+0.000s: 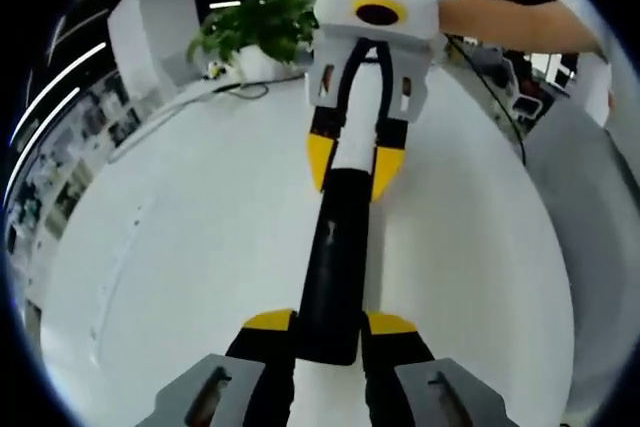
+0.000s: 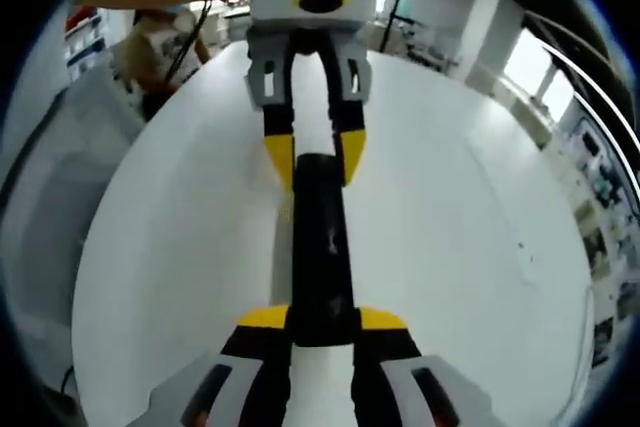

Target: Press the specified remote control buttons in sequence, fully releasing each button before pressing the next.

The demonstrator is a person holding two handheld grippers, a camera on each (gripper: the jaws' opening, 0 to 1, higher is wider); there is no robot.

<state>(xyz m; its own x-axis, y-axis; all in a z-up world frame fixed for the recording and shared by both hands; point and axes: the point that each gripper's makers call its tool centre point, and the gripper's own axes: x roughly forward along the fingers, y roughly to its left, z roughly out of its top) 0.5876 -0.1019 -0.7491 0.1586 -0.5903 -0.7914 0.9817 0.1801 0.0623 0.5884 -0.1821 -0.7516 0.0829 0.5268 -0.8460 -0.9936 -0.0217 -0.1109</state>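
A long slim remote control [image 1: 335, 257], black along its middle and white at both ends, hangs above the white table, and its buttons are too small to make out. My left gripper [image 1: 330, 325] is shut on its near end, yellow fingertips on either side. My right gripper [image 1: 354, 165] comes in from the top of the left gripper view and is shut on the far end. In the right gripper view the same remote control [image 2: 322, 247] runs from my right gripper [image 2: 325, 319] up to the left gripper [image 2: 315, 157], both clamping it.
A wide white round table [image 1: 180, 247] lies under the remote. A green potted plant [image 1: 255, 27] and cables stand at its far edge. A person's forearm [image 1: 520, 22] reaches in behind the right gripper. Shelves and desks ring the room.
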